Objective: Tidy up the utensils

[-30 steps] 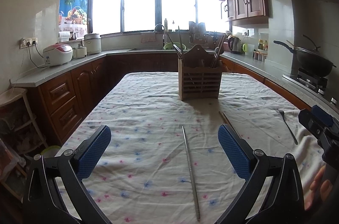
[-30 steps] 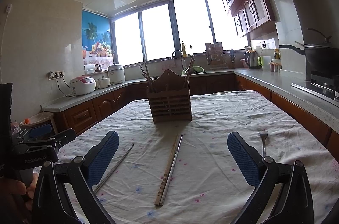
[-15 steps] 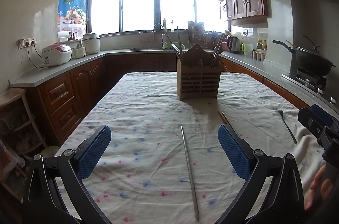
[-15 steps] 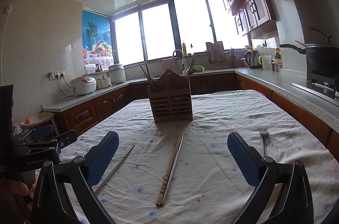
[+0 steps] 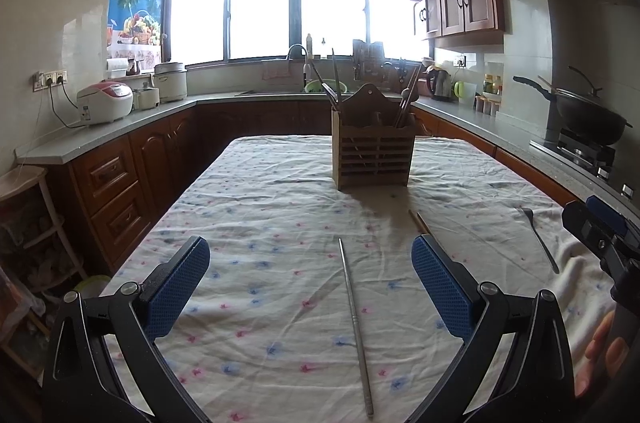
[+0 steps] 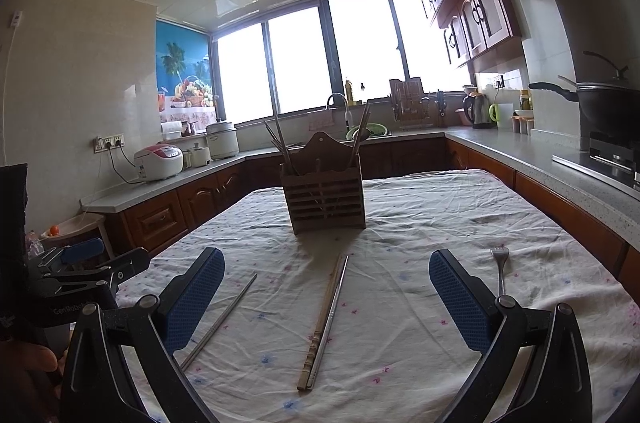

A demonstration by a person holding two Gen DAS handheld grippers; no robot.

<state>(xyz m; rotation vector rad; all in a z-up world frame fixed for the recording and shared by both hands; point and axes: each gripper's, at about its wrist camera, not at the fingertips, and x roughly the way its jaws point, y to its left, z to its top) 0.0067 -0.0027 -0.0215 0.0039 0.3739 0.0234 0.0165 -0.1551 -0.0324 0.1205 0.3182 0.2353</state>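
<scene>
A wooden utensil holder (image 5: 373, 151) (image 6: 325, 198) stands mid-table with several chopsticks in it. A single metal chopstick (image 5: 355, 319) (image 6: 219, 321) lies on the floral cloth between the open fingers of my left gripper (image 5: 310, 287). A wooden and a metal chopstick (image 6: 325, 319) lie side by side in front of my open right gripper (image 6: 326, 299); only the wooden tip (image 5: 418, 221) shows in the left wrist view. A fork (image 6: 500, 271) (image 5: 538, 239) lies to the right. Both grippers hold nothing.
The table with its cloth (image 5: 280, 223) is ringed by counters with a rice cooker (image 5: 105, 102), a sink, a kettle (image 6: 474, 109) and a wok on the stove (image 5: 588, 115). A person's hand (image 5: 604, 355) holds the right gripper's handle.
Both views have shifted very slightly; the holder sits a little further left in the left wrist view. Nothing on the table has moved and both grippers stay open.
</scene>
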